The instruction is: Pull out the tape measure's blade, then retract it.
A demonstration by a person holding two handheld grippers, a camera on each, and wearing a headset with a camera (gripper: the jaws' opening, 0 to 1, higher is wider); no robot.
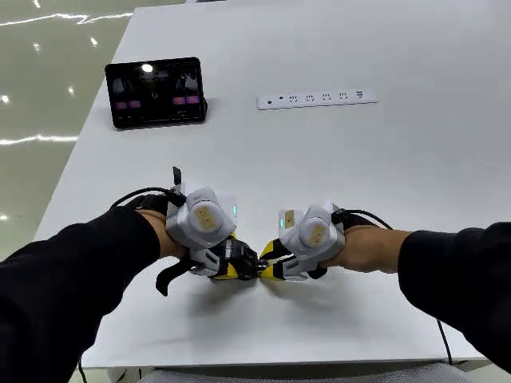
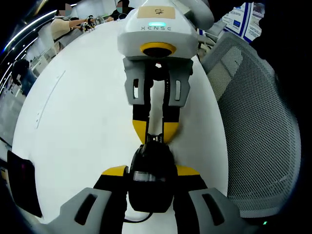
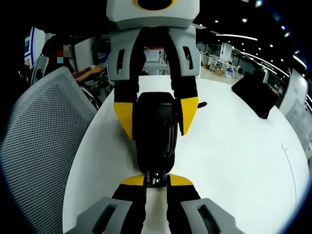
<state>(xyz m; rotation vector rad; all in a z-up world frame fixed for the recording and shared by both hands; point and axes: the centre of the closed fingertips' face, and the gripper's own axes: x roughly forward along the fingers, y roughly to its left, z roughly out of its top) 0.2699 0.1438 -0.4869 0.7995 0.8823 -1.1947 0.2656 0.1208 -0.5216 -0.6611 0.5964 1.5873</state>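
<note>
Close to the near edge of the table [image 1: 263, 335], the left hand-held gripper [image 2: 151, 171] clamps the black tape measure [image 3: 156, 129] across its case, with a yellow jaw tip on either flank. Directly facing it, the right hand-held gripper [image 3: 157, 181] is closed narrow on the end hook [image 2: 155, 139] of the blade, which sits right at the case's mouth. Almost no blade shows, so the pull looks about to begin.

To do it well, the left side should act as the anchor and hold the case level. The right should draw away in a straight line along the blade's own axis, without twisting or lifting. The pinch on the small hook is slight, and a skewed pull could slip it free. A steady, moderate pace suits, and on the return the blade should feed back under control rather than snap.

Farther off, a white power strip [image 1: 316, 99] and a dark tablet [image 1: 156, 92] lie well apart from the work, so the sideways path looks open.
</note>
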